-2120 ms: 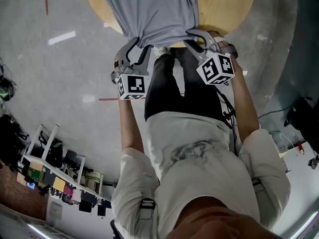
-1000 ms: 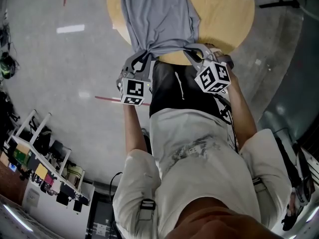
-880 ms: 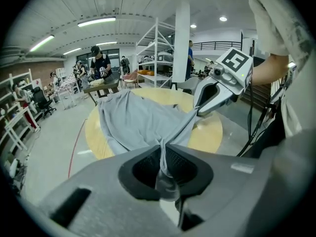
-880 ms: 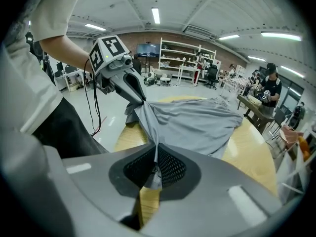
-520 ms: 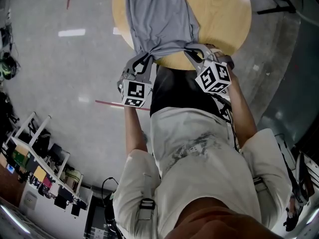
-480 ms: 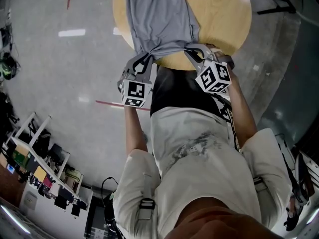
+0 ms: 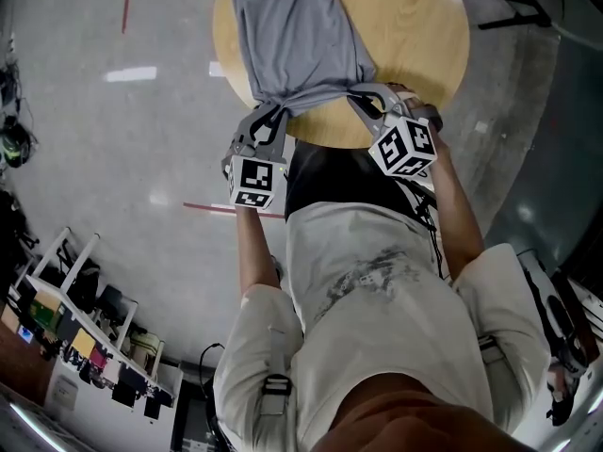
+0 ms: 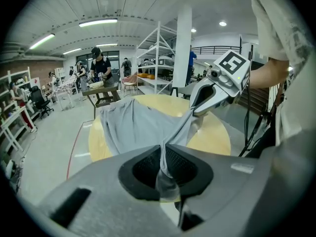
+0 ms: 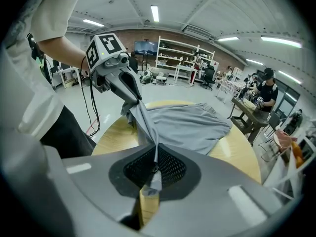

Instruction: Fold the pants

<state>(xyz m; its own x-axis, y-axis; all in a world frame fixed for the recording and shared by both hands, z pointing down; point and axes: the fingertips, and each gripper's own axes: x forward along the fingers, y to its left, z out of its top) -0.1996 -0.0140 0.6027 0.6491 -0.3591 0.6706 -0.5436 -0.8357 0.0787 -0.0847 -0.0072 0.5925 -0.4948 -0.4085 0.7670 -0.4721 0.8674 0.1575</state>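
Grey pants lie lengthwise on a round wooden table, their near end bunched and raised above the table's near edge. My left gripper is shut on the left corner of that end, and my right gripper is shut on the right corner. In the left gripper view the fabric runs pinched between the jaws toward the pants, with the right gripper beyond. The right gripper view shows a taut grey strip held between its jaws, leading up to the left gripper.
The person holding the grippers stands against the table's near edge. A shelf rack stands on the floor at lower left, and a red tape line crosses the floor. Other people work at a table and shelving stands far off.
Both grippers have carried the pants' near end upward and forward, from beyond the table's near edge to above it. Both grips are unchanged.
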